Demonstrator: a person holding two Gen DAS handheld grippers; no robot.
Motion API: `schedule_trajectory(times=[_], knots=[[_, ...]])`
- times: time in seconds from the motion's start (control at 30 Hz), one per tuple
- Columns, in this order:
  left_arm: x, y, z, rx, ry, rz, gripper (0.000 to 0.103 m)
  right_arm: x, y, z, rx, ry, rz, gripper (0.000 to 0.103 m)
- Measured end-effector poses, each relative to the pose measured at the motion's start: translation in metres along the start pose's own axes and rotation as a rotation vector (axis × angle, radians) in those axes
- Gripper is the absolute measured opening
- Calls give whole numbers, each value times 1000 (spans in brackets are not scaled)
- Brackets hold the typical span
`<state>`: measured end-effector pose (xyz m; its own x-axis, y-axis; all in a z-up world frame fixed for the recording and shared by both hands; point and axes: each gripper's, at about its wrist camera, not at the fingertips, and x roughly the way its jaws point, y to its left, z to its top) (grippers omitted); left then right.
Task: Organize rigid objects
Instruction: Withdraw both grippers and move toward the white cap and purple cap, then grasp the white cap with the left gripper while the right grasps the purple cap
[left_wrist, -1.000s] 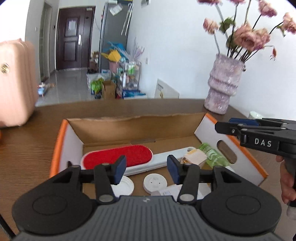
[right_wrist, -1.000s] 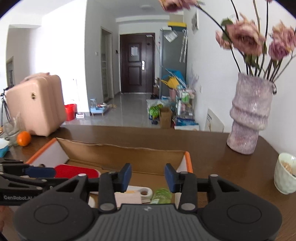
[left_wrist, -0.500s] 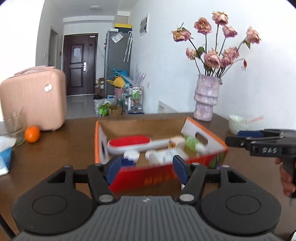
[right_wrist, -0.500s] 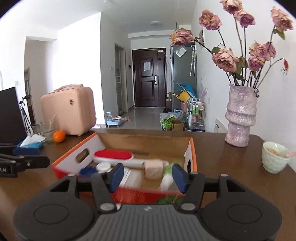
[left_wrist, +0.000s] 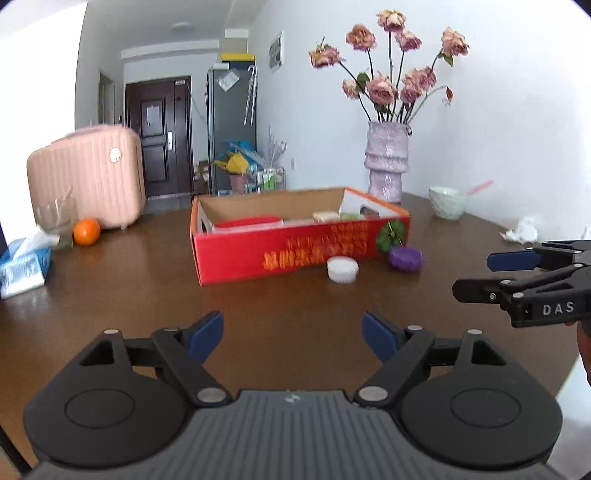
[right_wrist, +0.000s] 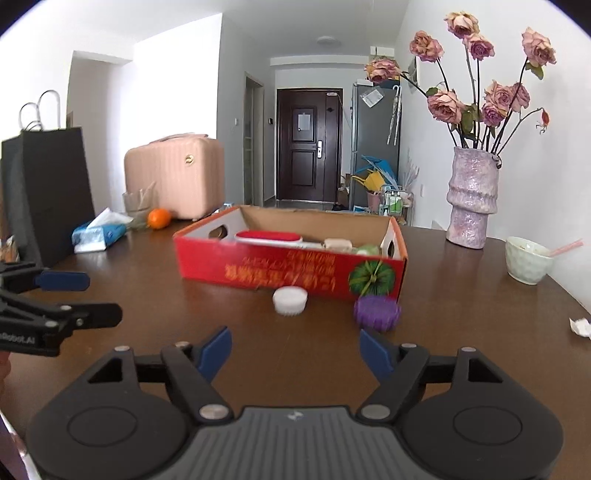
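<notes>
A red cardboard box (left_wrist: 295, 251) (right_wrist: 288, 266) stands on the brown table and holds a red-and-white brush (left_wrist: 247, 223) (right_wrist: 267, 236) and other small items. In front of it lie a white round cap (left_wrist: 342, 269) (right_wrist: 290, 300) and a purple ridged round object (left_wrist: 405, 257) (right_wrist: 376, 313). My left gripper (left_wrist: 293, 336) is open and empty, well short of the box. My right gripper (right_wrist: 295, 350) is open and empty, also back from the box. Each gripper shows side-on in the other's view, the right (left_wrist: 476, 275) and the left (right_wrist: 99, 295).
A pink vase of dried roses (right_wrist: 472, 199) and a pale green bowl (right_wrist: 528, 260) stand at the right. An orange (left_wrist: 86, 232), a tissue pack (left_wrist: 24, 266), a pink suitcase (left_wrist: 88, 177) and a black bag (right_wrist: 44, 192) are at the left. Crumpled tissue (left_wrist: 522, 232) lies far right.
Both grippers have pulled back from over the box to well in front of it and their jaws have opened wider. The white cap and purple object now show on the table.
</notes>
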<state>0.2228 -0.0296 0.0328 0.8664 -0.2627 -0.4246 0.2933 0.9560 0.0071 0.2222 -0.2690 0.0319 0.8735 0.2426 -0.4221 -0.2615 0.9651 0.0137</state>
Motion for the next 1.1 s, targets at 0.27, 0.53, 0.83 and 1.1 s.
schedule_trajectory(times=[0.27, 0.53, 0.83, 1.1], knots=[[-1, -4, -20, -17, 66, 20, 85, -22, 5, -41, 36, 64, -10, 83], [10, -12, -18, -23, 76, -4, 85, -17, -8, -42, 90, 56, -43, 83], [50, -9, -7, -62, 146, -15, 85, 26, -38, -23, 134, 69, -74, 82], [119, -18, 42, 10, 148, -25, 90, 91, -76, 18, 122, 112, -58, 82]])
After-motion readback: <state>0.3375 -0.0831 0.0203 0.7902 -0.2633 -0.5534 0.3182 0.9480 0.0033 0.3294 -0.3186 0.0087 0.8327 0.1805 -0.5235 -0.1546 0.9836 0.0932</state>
